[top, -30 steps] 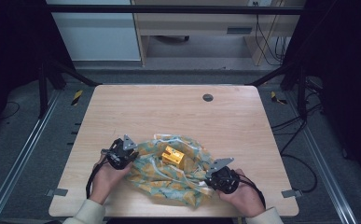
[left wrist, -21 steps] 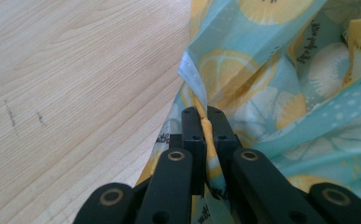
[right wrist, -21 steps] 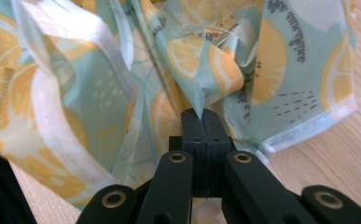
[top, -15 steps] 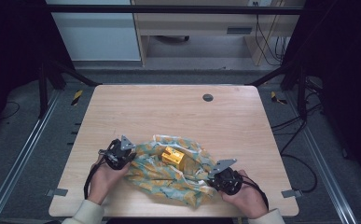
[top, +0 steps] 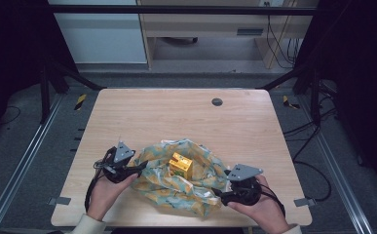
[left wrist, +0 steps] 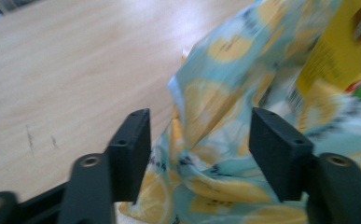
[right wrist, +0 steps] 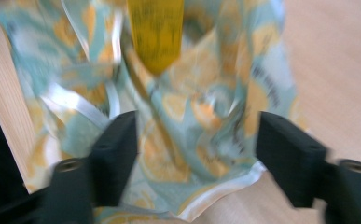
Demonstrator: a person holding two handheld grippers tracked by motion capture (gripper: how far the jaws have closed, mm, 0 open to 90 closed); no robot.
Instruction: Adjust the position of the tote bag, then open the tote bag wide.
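Note:
A crumpled cloth (top: 188, 190) printed with lemons on pale blue lies on the near half of the wooden table (top: 176, 117). A yellow box (top: 181, 165) stands in its middle. My left gripper (top: 140, 167) is at the cloth's left edge and its jaws have just been opening. In the left gripper view (left wrist: 199, 140) the cloth (left wrist: 225, 93) lies loose between the pads, untouched, with the box (left wrist: 336, 46) beyond. My right gripper (top: 216, 195) is at the cloth's right front edge, and its jaws too have just been opening. The right gripper view (right wrist: 197, 135) has cloth (right wrist: 201, 93) and box (right wrist: 156, 32) ahead.
A dark round grommet (top: 217, 102) sits in the table's far part. Bare wood stretches from the cloth to the far edge. Metal frame rails (top: 20, 165) run along both sides, and cables (top: 312, 141) trail on the floor at the right.
Both grippers were shut at the cloth's edges and now stand open, slightly lifted. The cloth has dropped free of their pads.

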